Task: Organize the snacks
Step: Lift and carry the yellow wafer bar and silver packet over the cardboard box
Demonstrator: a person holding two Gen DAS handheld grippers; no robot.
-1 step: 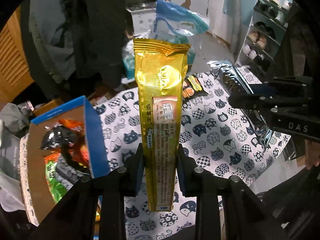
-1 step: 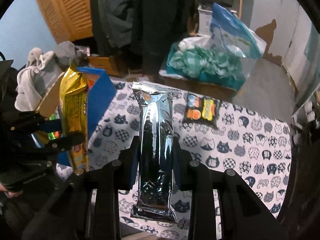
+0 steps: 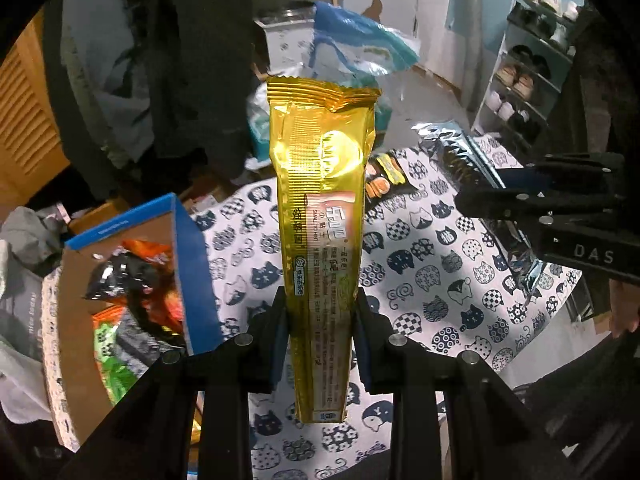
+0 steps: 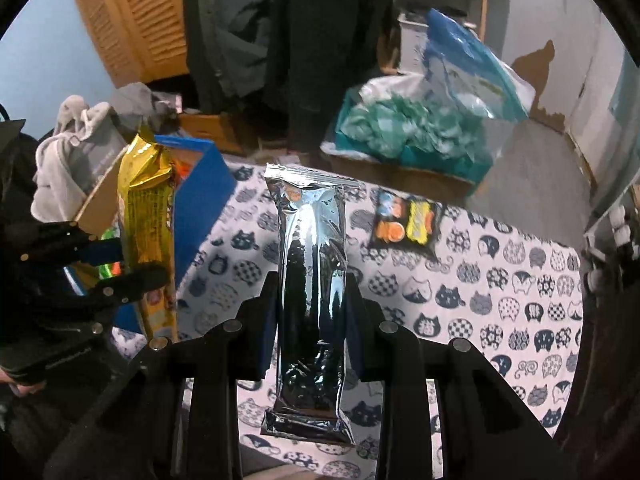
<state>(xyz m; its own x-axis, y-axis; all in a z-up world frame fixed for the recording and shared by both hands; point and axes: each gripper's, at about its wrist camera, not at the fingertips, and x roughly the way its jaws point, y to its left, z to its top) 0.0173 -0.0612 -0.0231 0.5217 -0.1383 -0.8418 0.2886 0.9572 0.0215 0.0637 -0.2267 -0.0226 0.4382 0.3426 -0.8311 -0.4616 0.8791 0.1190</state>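
Note:
My left gripper (image 3: 320, 328) is shut on a long gold snack packet (image 3: 320, 216) and holds it upright above the cat-print tablecloth (image 3: 432, 264). My right gripper (image 4: 312, 320) is shut on a long silver snack packet (image 4: 312, 272), also upright above the cloth. A blue cardboard box (image 3: 192, 264) with several snack packs inside stands at the left. A small black snack pack (image 4: 408, 220) lies on the cloth further back. In the right wrist view the left gripper (image 4: 116, 268) holds the gold packet (image 4: 148, 216) beside the blue box (image 4: 204, 200).
A teal bin with a blue plastic bag (image 4: 420, 120) stands behind the table. Dark hanging clothes (image 4: 288, 40) and a grey garment pile (image 4: 80, 128) are at the back left. A shoe rack (image 3: 532, 80) stands at the far right. The table's right edge (image 3: 576, 292) is close.

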